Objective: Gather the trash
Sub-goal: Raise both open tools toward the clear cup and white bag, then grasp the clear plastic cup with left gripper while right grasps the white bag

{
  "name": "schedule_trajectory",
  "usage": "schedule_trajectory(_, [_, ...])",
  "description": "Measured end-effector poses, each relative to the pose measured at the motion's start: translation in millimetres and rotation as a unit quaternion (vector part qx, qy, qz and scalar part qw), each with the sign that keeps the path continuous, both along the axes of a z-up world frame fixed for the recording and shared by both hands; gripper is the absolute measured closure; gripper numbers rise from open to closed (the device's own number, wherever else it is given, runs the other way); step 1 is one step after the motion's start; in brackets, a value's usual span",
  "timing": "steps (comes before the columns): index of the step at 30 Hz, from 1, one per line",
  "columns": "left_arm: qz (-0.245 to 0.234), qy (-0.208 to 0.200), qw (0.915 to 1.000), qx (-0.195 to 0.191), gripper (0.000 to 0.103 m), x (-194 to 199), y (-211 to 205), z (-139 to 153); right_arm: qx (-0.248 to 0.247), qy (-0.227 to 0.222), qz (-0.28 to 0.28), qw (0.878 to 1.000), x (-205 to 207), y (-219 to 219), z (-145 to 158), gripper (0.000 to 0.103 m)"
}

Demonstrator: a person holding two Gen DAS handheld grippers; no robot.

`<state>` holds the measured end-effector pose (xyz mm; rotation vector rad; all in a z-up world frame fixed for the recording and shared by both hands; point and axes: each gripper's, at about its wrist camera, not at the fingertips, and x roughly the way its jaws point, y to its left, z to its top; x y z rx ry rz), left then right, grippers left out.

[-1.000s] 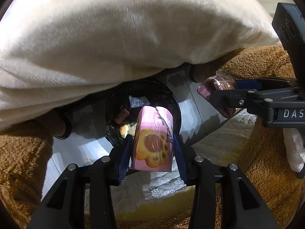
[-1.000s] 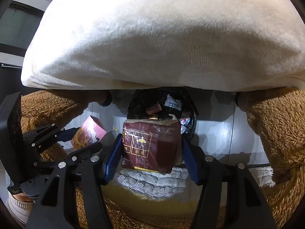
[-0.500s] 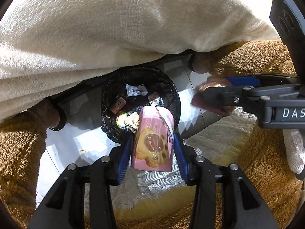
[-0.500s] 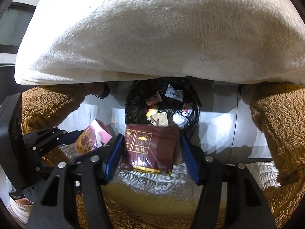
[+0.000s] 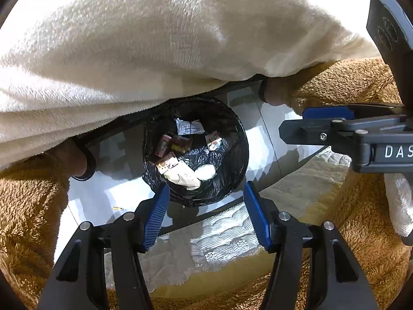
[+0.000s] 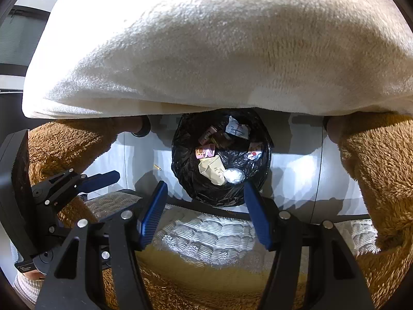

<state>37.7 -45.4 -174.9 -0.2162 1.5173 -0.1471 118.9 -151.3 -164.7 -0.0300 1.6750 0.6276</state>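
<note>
A round bin lined with a black bag (image 5: 240, 134) (image 6: 180, 139) stands on the pale floor below both grippers. Several wrappers lie inside it, among them a pink snack packet (image 5: 167, 164) (image 6: 205, 152) and a beige crumpled paper (image 6: 213, 170). My left gripper (image 5: 206, 214) hangs over the bin's near rim; its jaws are opening and nothing is between them. My right gripper (image 6: 205, 211) is also over the near rim, its jaws opening a little and empty. Each gripper shows side-on in the other's view: the right gripper (image 5: 304, 124) and the left gripper (image 6: 103, 178).
A cream plush blanket (image 5: 155, 51) (image 6: 206, 51) overhangs the bin from above. Brown plush fabric (image 5: 25, 206) (image 6: 382, 168) flanks both sides. White quilted bedding (image 5: 227, 237) lies under the fingers. A small yellow scrap (image 5: 118, 208) sits on the floor left of the bin.
The left gripper has let go of the pink snack packet and the right of the dark red packet. Both are gone from the jaws; the pink one now lies in the bin.
</note>
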Motion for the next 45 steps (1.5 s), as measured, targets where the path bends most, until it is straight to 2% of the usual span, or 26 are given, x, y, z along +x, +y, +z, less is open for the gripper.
schedule_trajectory(4, [0.007, -0.015, 0.9999, -0.001, 0.045, -1, 1, 8, 0.009, -0.004, -0.005, 1.0, 0, -3, 6, 0.042])
schedule_trajectory(12, [0.042, -0.074, 0.9962, -0.017, 0.045, -2, 18, 43, 0.032, -0.007, 0.002, 0.999, 4, -8, 32, 0.042])
schedule_trajectory(15, [0.044, -0.087, 0.9951, -0.018, 0.045, 2, 22, 56, 0.033, -0.038, 0.02, 0.999, 8, -4, 56, 0.042])
schedule_trajectory(20, [0.044, -0.129, 0.9905, -0.018, 0.045, 12, 32, 96, 0.049, -0.089, 0.035, 0.994, 22, -1, 103, 0.042])
schedule_trajectory(26, [0.072, -0.189, 0.9784, -0.041, 0.045, 38, 63, 147, 0.073, -0.166, 0.036, 0.983, 62, 4, 155, 0.042])
schedule_trajectory(30, [0.098, -0.208, 0.9711, -0.063, 0.045, 65, 90, 169, 0.08, -0.205, 0.032, 0.975, 98, 13, 175, 0.042])
schedule_trajectory(36, [0.124, -0.218, 0.9639, -0.088, 0.045, 114, 126, 184, 0.085, -0.229, 0.036, 0.969, 148, 34, 182, 0.042])
schedule_trajectory(44, [0.149, -0.211, 0.9585, -0.119, 0.044, 179, 160, 186, 0.085, -0.225, 0.037, 0.97, 202, 64, 177, 0.042])
schedule_trajectory(45, [0.154, -0.208, 0.9578, -0.125, 0.039, 186, 165, 185, 0.087, -0.223, 0.039, 0.97, 208, 68, 176, 0.042])
